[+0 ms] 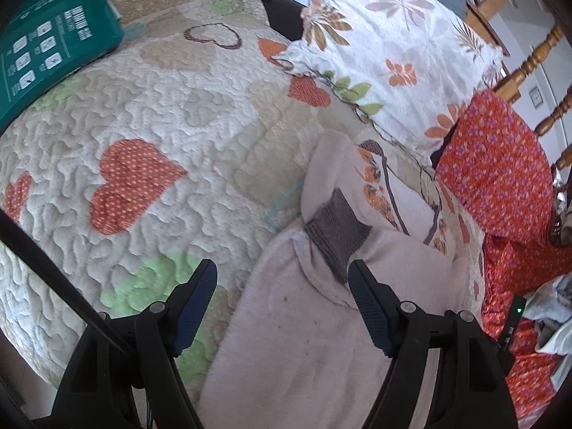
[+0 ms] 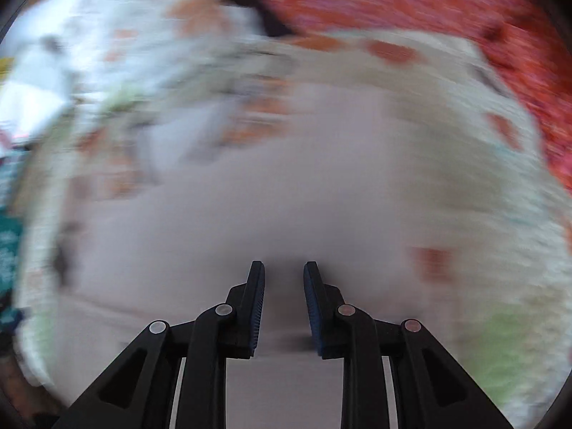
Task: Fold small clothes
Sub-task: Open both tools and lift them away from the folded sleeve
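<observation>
A pale pink fleece garment (image 1: 314,336) lies on the quilted bedspread (image 1: 161,114), with a grey ribbed cuff (image 1: 338,236) folded across it and an orange flower print on the sleeve beyond. My left gripper (image 1: 282,271) hovers over it, jaws wide apart and empty, the right fingertip (image 1: 357,275) near the cuff. The right wrist view is heavily blurred by motion. There my right gripper (image 2: 284,268) hangs over the pink garment (image 2: 286,186), with a narrow gap between its pads and nothing in it.
A floral pillow (image 1: 393,53) lies behind the garment, and a red flowered cloth (image 1: 500,164) to its right. A green package (image 1: 53,46) sits at the far left of the bed. Wooden rail spindles (image 1: 536,57) stand at the far right.
</observation>
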`<state>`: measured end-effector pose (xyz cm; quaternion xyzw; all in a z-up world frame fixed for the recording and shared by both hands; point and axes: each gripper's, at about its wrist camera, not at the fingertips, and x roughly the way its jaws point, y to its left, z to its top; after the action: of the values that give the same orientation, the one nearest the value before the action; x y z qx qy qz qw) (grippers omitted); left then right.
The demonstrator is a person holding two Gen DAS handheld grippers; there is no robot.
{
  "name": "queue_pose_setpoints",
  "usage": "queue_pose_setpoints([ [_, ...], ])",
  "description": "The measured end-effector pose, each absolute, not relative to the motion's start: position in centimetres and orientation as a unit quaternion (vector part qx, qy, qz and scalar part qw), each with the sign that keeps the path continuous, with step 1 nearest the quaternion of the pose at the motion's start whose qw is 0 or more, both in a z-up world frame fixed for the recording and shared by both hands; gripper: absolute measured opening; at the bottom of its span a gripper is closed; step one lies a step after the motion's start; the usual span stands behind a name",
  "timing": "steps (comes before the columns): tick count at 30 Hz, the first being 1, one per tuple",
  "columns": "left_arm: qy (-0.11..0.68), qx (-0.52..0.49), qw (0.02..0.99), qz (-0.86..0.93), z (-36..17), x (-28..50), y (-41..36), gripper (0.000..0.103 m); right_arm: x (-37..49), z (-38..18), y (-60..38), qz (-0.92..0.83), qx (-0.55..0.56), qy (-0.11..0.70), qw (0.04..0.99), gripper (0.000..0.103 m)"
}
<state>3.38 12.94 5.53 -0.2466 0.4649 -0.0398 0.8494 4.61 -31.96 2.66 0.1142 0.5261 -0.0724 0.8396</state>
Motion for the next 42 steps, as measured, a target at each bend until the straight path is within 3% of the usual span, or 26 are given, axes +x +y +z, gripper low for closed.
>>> queue_pose_setpoints([
  [3,0.473,-0.219,0.851,-0.053,5.1,3.3,11.0,0.075,1.9,3.9,-35.6,-0.094,0.145,0.51,0.843,0.026],
  [5,0.48,-0.191,0.854,-0.06,4.7,3.1,9.4,0.075,-0.3,5.1,-36.4,-0.094,0.149,0.495,0.851,0.037],
  [8,0.491,-0.143,0.856,-0.074,3.7,2.4,6.6,0.075,-2.9,6.0,-36.4,-0.076,0.141,0.488,0.858,0.041],
  [20,0.477,0.012,0.871,-0.117,0.6,-2.2,-0.9,0.075,-7.9,2.5,-38.0,-0.068,0.148,0.504,0.848,0.045],
  [30,0.457,0.065,0.881,-0.109,-0.5,-2.9,-2.7,0.093,-7.9,2.2,-36.8,-0.066,0.114,0.505,0.853,0.058],
  [42,0.446,0.066,0.885,-0.111,-0.9,-3.4,-2.2,0.103,-7.3,1.6,-35.2,-0.087,0.066,0.503,0.857,0.075],
])
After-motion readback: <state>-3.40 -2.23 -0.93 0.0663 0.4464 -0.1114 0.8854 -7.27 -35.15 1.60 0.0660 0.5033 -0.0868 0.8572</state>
